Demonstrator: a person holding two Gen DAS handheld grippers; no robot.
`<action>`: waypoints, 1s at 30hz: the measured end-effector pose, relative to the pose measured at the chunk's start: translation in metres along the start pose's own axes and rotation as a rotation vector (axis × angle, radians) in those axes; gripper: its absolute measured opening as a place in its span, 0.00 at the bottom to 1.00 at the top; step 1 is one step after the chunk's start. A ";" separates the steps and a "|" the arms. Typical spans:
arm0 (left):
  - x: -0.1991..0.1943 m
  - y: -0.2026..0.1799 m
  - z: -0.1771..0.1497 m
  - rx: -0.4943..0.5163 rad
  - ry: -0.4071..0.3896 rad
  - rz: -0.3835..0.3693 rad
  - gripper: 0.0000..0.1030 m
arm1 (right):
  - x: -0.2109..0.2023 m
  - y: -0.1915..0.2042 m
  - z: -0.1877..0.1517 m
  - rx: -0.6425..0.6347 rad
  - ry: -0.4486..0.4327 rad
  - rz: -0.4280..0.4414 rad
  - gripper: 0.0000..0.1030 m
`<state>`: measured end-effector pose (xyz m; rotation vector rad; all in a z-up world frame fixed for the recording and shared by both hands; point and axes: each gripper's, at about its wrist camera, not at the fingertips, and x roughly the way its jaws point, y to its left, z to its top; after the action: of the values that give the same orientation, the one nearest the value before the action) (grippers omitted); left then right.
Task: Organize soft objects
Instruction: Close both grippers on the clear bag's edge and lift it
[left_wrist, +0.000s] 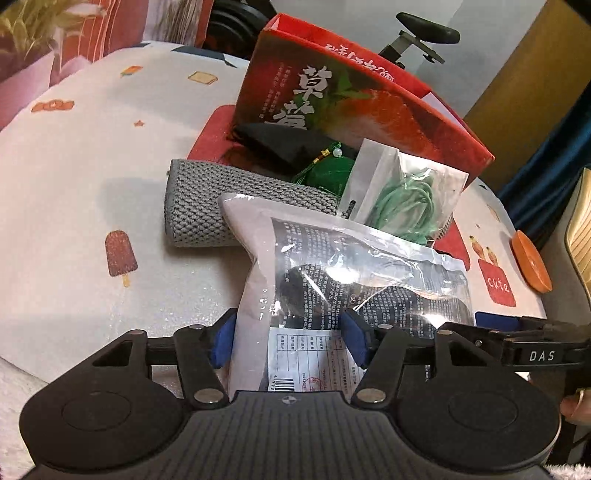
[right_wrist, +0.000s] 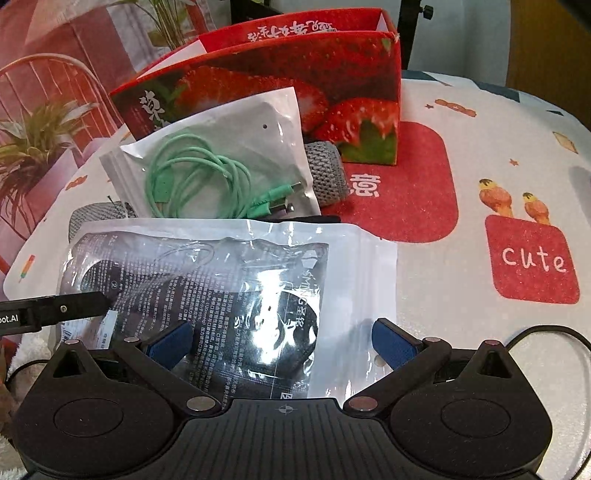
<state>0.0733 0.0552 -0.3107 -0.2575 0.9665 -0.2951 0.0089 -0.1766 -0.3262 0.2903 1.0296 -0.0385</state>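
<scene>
Between the blue pads of your left claw (left_wrist: 288, 341) lay the near end of the clear plastic pouch (left_wrist: 354, 280) with its dark printed contents; the pads stood just beside its edges, half spread, and whether they pressed on it could not be told. Your right claw (right_wrist: 282, 341) was spread wide over the same pouch (right_wrist: 236, 280), its pads clear of the plastic on both sides. Just beyond the pouch, ahead of both claws, sat a smaller bag holding a coiled green cable (right_wrist: 207, 181), leaning on a grey knitted roll (left_wrist: 207, 206). Farther ahead stood the red strawberry box (right_wrist: 295, 96), open at the top. Beside the cable bag, between the roll and the box, rested a green tasselled charm (left_wrist: 325, 173) and a black cloth (left_wrist: 280, 144). Everything lay on the tabletop (right_wrist: 498, 147), covered in a white printed cloth. To the right of your right claw was a red patch reading "cute" (right_wrist: 533, 260).
</scene>
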 end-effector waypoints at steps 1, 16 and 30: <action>0.000 0.002 -0.001 -0.006 0.001 -0.004 0.61 | 0.001 -0.001 0.000 0.002 0.001 -0.001 1.00; 0.005 0.001 0.001 -0.016 0.002 -0.022 0.61 | 0.007 -0.009 0.002 0.042 0.000 0.029 0.98; 0.006 0.006 0.002 -0.044 0.009 -0.046 0.61 | -0.011 0.012 0.005 -0.073 -0.054 0.037 0.62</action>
<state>0.0789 0.0590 -0.3162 -0.3189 0.9775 -0.3179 0.0099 -0.1676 -0.3119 0.2409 0.9697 0.0245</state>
